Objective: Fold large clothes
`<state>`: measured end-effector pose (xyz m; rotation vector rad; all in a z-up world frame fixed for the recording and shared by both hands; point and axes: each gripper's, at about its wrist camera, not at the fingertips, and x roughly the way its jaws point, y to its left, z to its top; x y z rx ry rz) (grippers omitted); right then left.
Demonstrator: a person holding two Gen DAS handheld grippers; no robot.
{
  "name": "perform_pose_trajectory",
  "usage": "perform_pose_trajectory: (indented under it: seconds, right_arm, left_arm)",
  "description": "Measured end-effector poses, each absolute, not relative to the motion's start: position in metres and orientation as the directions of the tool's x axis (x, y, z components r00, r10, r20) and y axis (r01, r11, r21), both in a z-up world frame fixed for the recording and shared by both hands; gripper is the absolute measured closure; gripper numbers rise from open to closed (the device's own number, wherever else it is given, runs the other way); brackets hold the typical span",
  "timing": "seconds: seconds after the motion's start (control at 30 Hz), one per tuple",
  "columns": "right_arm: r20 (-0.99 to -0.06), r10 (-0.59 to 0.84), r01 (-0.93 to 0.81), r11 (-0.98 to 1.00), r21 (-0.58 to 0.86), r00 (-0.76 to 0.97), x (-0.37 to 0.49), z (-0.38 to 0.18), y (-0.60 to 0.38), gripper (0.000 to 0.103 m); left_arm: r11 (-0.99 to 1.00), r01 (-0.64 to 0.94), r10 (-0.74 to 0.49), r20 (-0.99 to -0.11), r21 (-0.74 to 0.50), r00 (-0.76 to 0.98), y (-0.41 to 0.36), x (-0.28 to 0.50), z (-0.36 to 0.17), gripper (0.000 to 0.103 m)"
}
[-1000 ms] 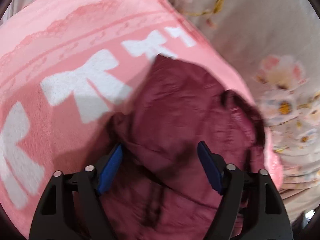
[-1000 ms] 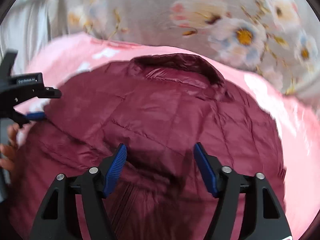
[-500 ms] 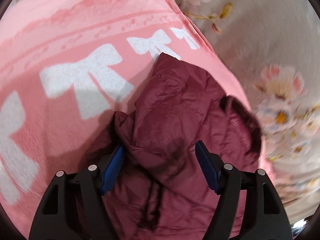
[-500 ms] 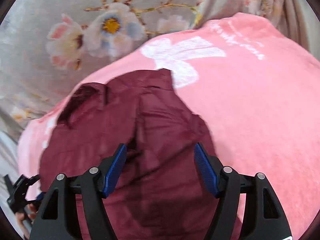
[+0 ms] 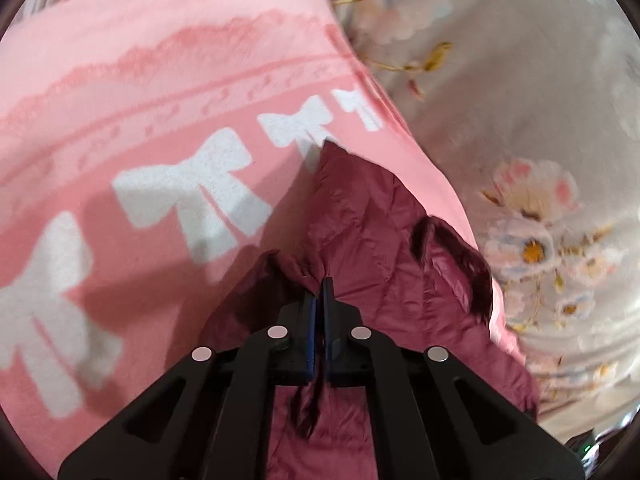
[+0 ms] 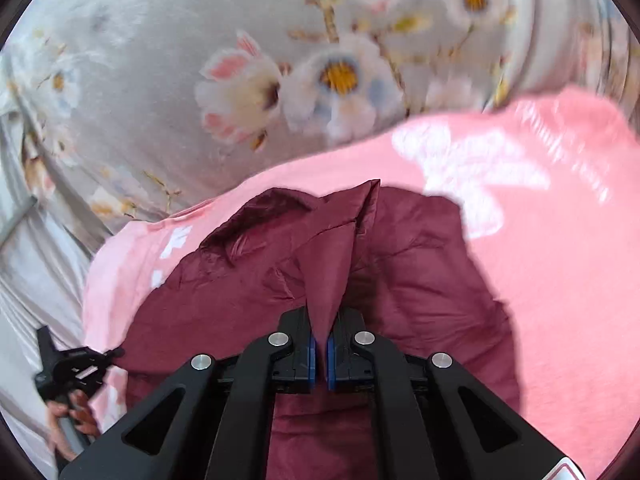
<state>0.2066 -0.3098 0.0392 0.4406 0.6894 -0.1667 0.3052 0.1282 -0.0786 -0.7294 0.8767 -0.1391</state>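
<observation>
A maroon quilted jacket (image 5: 384, 264) lies crumpled on a pink blanket (image 5: 160, 80) with white bows. My left gripper (image 5: 319, 292) is shut on a fold of the jacket near its left edge. In the right wrist view the jacket (image 6: 420, 280) spreads over the pink blanket (image 6: 560, 280), its collar (image 6: 260, 220) at the far left. My right gripper (image 6: 320, 340) is shut on a raised peak of the jacket's fabric. The left gripper (image 6: 76, 364) and the hand that holds it show at the lower left.
A grey bedsheet with a flower print (image 5: 540, 120) lies under the blanket, to the right in the left wrist view and at the far side in the right wrist view (image 6: 240, 80). The blanket's edge runs close behind the jacket.
Both grippers were open over the jacket and have closed on its fabric. The right gripper's view has swung round, and a peak of fabric now stands up between its fingers.
</observation>
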Motion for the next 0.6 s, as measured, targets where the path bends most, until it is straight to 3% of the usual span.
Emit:
perform_pose_trajectory:
  seconds: [0.17, 0.3, 0.4, 0.47, 0.53, 0.6]
  right_arm:
    - [-0.811, -0.06, 0.364, 0.911, 0.193, 0.582, 0.225, -0.033, -0.314, 0.101]
    - [-0.832, -0.048, 0.366, 0.911, 0.191, 0.553, 0.23, -0.057, -0.313, 0.1]
    - [-0.835, -0.061, 0.362, 0.917, 0.17, 0.547, 0.227, -0.054, -0.313, 0.094]
    - [-0.831, -0.106, 0.387, 0.912, 0.138, 0.546, 0.219, -0.041, -0.315, 0.088]
    - [-0.809, -0.17, 0.412, 0.906, 0.097, 0.563, 0.199, -0.022, -0.31, 0.079]
    - [-0.76, -0.231, 0.423, 0.904, 0.064, 0.608, 0.185, 0.004, -0.307, 0.079]
  left_arm:
    - [0.805, -0.212, -0.358, -0.739, -0.554, 0.571, 0.11, 0.316, -0.118, 0.102]
    - [0.832, -0.201, -0.33, -0.752, -0.518, 0.571, 0.105, 0.318, -0.119, 0.102]
    - [0.879, -0.18, -0.273, -0.777, -0.441, 0.568, 0.097, 0.317, -0.113, 0.099]
    - [0.905, -0.179, -0.228, -0.797, -0.385, 0.559, 0.094, 0.309, -0.102, 0.091]
    - [0.923, -0.168, -0.196, -0.799, -0.346, 0.569, 0.094, 0.295, -0.086, 0.062]
    - [0.94, -0.121, -0.18, -0.762, -0.32, 0.621, 0.089, 0.285, -0.058, 0.057]
